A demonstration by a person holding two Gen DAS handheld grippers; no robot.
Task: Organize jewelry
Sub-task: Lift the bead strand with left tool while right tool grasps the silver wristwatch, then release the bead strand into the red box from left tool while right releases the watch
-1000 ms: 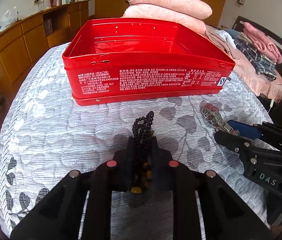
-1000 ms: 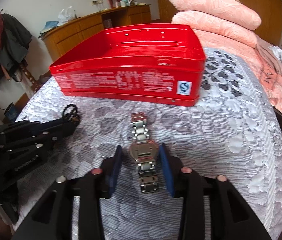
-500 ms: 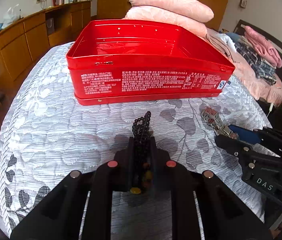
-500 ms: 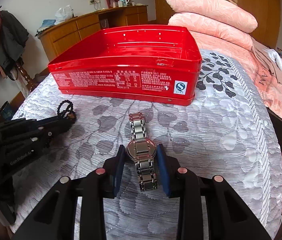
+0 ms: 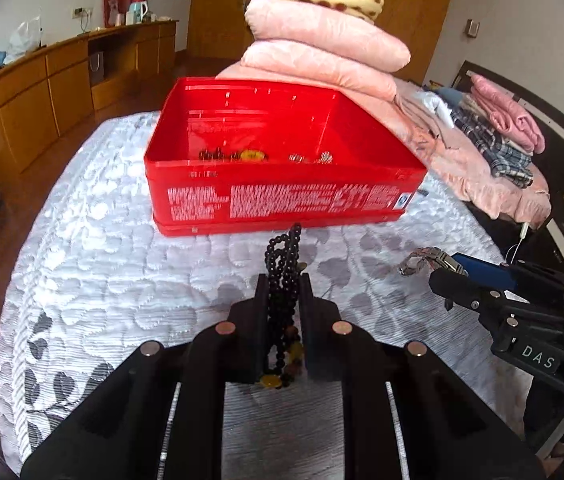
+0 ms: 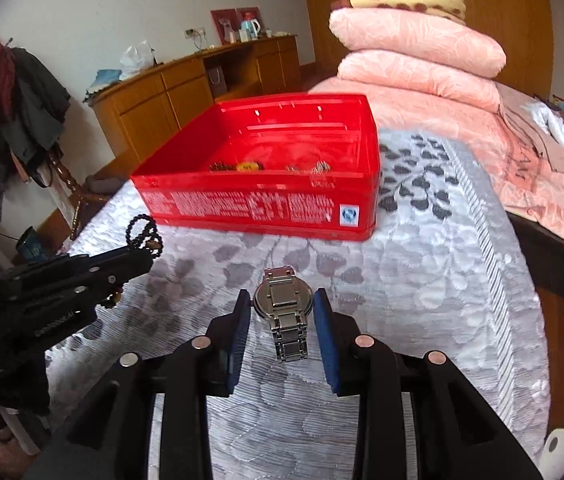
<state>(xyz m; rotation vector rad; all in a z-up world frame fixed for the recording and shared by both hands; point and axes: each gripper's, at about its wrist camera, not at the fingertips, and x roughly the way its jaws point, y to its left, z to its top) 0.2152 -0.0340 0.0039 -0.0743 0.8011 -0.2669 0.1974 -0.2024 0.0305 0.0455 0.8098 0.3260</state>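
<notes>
Left wrist view: the left gripper (image 5: pixel 285 292) has its fingers pressed together on a black bead bracelet (image 5: pixel 283 264), whose loop sticks up past the fingertips while amber beads hang below the pads. It sits just in front of the red tin (image 5: pixel 282 204), on the near side of the tin's printed wall; the pinch on the bunched strand probably keeps the loose beads from slipping. Inside the tin, against the near wall, some beads and small metal pieces already lie. To the right of the tin's front corner the right gripper (image 5: pixel 447 266) carries a steel watch (image 5: pixel 425 258).

Right wrist view: the blue pads clamp the watch (image 6: pixel 283 300) by the sides of its round case, back plate showing, band drooping free beneath. Gripping the rigid case rather than the links likely gives a firmer hold. It hangs above the quilt (image 6: pixel 421 280), short of the tin (image 6: pixel 266 204), so both pieces seem bound for it
</notes>
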